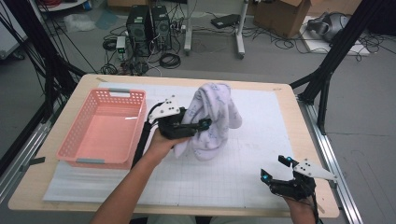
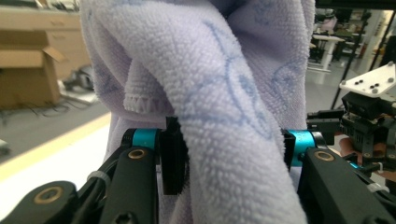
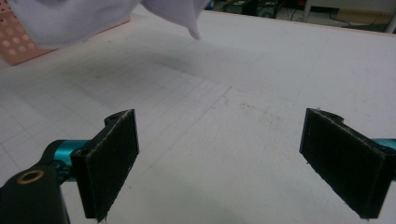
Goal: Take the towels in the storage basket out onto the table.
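left gripper [image 1: 200,125] is clamping the towel [image 1: 212,116], which is hanging just right of the basket [image 1: 105,126]; right gripper [image 1: 275,169] is sitting released, well apart.

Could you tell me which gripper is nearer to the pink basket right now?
The left. The left gripper holds the towel just right of the basket; the right gripper sits open near the table's near right corner.
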{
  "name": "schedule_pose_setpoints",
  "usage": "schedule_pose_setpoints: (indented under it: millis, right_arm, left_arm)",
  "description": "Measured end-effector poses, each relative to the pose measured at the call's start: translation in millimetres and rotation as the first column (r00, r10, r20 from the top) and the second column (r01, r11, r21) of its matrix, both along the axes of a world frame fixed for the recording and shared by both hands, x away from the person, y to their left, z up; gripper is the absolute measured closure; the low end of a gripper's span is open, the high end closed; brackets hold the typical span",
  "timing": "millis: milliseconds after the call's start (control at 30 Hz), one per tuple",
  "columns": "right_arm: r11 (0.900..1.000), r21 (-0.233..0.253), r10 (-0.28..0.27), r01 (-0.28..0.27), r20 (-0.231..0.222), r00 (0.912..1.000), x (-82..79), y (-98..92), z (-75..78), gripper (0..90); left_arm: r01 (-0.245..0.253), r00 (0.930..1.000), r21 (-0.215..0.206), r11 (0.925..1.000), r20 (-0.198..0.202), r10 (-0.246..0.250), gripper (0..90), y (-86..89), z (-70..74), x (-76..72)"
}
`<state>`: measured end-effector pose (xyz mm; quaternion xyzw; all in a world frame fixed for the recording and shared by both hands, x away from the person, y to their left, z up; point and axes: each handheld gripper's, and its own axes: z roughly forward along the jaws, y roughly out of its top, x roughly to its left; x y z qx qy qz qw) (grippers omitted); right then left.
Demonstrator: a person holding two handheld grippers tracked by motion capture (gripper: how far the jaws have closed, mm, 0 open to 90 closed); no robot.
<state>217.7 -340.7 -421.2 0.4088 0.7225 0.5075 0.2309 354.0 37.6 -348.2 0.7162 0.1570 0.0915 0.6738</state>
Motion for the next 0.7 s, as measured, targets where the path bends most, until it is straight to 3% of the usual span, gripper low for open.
schedule_pose_setpoints:
  millis: [200, 333, 467, 533, 600, 633, 700]
  right_arm:
    - [1.000, 0.002, -0.003, 0.003, -0.002, 1.0000, -0.1, -1.6, -0.3, 10.5]
    - [1.000, -0.001, -0.001, 0.001, 0.000, 1.0000, -0.3, -2.0, -0.5, 10.4]
    - [1.000, 0.002, -0.007, 0.007, -0.007, 1.0000, -0.3, -2.6, -0.8, 10.5]
    - [1.000, -0.002, -0.007, 0.007, -0.004, 1.0000, -0.4, -3.3, -0.7, 10.4]
    - [1.000, -0.001, -0.008, 0.008, -0.006, 1.0000, -0.8, -4.4, -1.0, 10.4]
    - [1.000, 0.000, -0.006, 0.006, -0.002, 1.0000, -0.3, -4.8, -1.6, 10.4]
    - [1.000, -0.003, -0.010, 0.010, -0.012, 0.9999, -0.5, -5.5, -2.3, 10.4]
  left_arm:
    - [0.016, 0.9997, 0.056, 0.9983, -0.021, -0.015, 58.4, -28.3, -16.8, 8.3]
    - [-0.027, 0.9980, 0.095, 0.9951, -0.054, 0.032, 57.8, -38.2, -32.6, 19.7]
    - [-0.104, 0.9904, 0.149, 0.9834, -0.075, 0.116, 52.2, -42.4, -45.5, 31.9]
    - [-0.131, 0.9822, 0.181, 0.9748, -0.110, 0.152, 47.2, -40.2, -49.7, 36.0]
    - [-0.162, 0.9651, 0.189, 0.9686, -0.175, 0.195, 34.6, -34.8, -50.2, 39.2]
    - [-0.179, 0.9528, 0.174, 0.9684, -0.215, 0.215, 30.2, -29.6, -47.9, 40.4]
    - [-0.200, 0.9457, 0.149, 0.9683, -0.229, 0.231, 25.3, -22.9, -41.4, 39.5]
